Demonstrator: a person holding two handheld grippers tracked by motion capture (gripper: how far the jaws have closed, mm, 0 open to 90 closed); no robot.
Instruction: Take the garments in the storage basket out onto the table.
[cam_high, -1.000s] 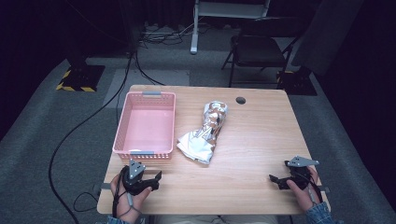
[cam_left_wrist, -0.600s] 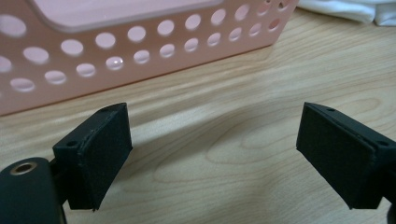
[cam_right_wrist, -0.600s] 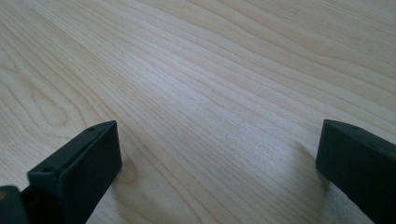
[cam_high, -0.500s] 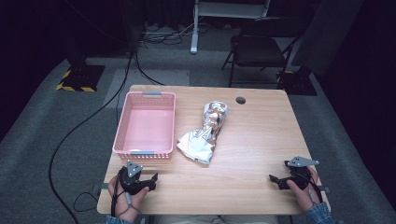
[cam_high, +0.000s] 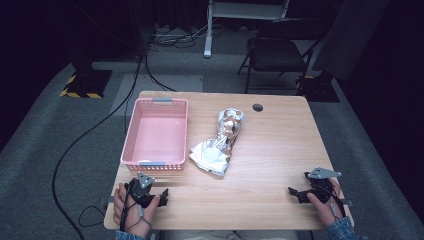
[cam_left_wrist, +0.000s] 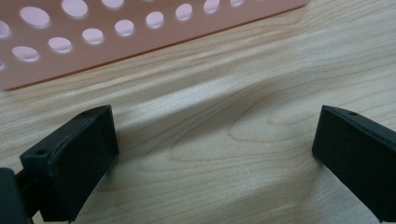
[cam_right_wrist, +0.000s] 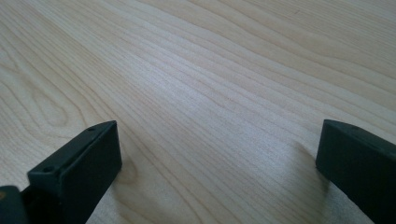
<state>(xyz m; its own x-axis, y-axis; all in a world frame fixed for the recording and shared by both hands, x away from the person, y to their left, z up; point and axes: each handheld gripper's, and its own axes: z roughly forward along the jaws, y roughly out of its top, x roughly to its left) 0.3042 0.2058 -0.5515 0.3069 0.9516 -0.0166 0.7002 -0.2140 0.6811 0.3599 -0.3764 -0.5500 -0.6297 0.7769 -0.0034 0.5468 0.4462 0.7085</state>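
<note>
The left tool (cam_high: 161, 196) is held at the near left corner of the bench (cam_high: 280, 150), its jaws spread wide apart with bare wood between them. The right tool (cam_high: 294, 192) is held at the near right corner, jaws likewise spread and empty. The crumpled silver foil bag (cam_high: 220, 145) is seen mid-bench, well apart from both tools, just beside the pink perforated basket (cam_high: 131, 137), which is set along the left edge.

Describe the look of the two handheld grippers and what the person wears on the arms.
Both the left gripper and right gripper are black with blocky jaws, each topped by a grey three-cornered plate. A black cable trails from the left one. A blue denim-like cuff shows at the right wrist.
</note>
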